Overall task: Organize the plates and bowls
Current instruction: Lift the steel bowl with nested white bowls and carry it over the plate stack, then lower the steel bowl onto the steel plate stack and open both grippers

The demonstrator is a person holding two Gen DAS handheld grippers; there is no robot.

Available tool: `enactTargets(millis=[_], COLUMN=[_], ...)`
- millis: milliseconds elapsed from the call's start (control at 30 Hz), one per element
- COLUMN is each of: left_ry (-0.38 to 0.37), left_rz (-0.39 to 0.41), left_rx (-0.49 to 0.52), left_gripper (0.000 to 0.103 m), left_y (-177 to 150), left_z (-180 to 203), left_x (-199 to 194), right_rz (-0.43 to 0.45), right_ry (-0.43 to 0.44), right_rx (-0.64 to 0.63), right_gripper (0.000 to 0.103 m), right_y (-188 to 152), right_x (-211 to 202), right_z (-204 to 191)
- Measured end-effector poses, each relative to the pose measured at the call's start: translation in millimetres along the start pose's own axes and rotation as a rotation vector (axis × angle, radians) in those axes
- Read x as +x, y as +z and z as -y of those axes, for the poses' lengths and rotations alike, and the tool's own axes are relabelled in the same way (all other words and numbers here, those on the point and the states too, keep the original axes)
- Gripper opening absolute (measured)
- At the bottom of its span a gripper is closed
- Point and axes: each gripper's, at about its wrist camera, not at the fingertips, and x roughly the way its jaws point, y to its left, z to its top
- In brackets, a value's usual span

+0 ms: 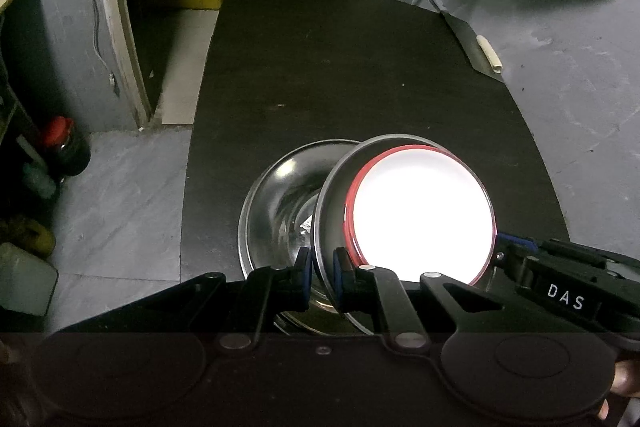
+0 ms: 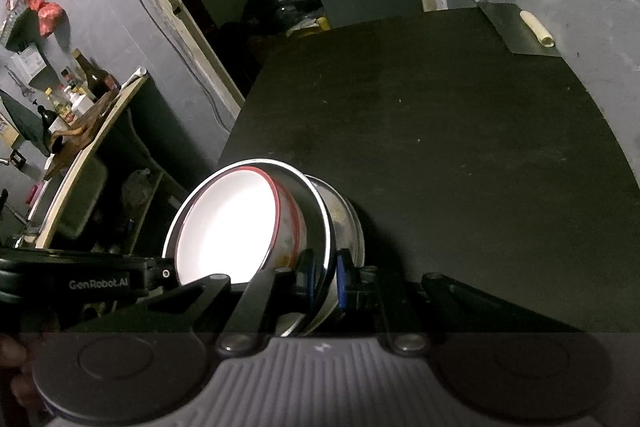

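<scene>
The shiny steel plate (image 1: 332, 195), carrying a red-rimmed white bowl (image 1: 420, 211), hung tilted over a steel bowl (image 1: 276, 195) at nine o'clock on the dark tabletop (image 1: 340, 67). The left gripper (image 1: 322, 267) and right gripper (image 2: 324, 275) each clamped its rim, equally near.

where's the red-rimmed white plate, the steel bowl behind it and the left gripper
red-rimmed white plate (image 1: 420, 215), left wrist view, on its white face
steel bowl (image 1: 280, 195), left wrist view, on its inner wall
left gripper (image 1: 322, 267), left wrist view, between its fingertips
</scene>
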Motion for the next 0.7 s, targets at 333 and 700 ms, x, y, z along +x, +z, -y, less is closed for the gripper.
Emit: enactTargets(millis=[333, 700], left_ry=[0.006, 0.029], left_rz=[-0.03, -0.045], left_rx=[0.002, -0.008], left_gripper=[0.011, 0.01], left_y=[4, 7], left_z=[-5, -13], left_x=[12, 19], right_rz=[-0.023, -0.046], right_ry=[-0.004, 0.007], right_rx=[0.011, 0.007], right_gripper=[0.012, 0.013], right_y=[4, 6], right_x=[11, 25], right_z=[1, -1])
